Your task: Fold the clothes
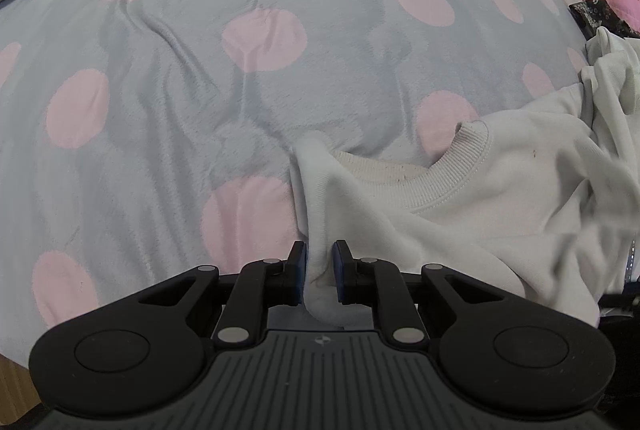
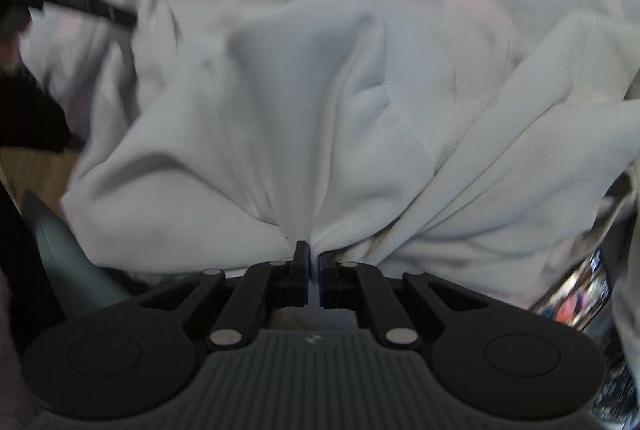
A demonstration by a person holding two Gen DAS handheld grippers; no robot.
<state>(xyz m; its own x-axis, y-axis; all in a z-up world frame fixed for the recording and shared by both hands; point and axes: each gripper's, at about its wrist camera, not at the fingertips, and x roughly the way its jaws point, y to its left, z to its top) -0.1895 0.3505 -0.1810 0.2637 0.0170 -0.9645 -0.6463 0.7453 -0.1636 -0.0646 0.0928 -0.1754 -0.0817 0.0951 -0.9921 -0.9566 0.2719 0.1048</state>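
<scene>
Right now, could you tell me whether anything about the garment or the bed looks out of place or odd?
The white sweatshirt is bunched and twisted rather than spread flat, and small dark specks mark the fabric near its ribbed collar. The dotted blanket under it is creased. Nothing looks torn or spilled.
</scene>
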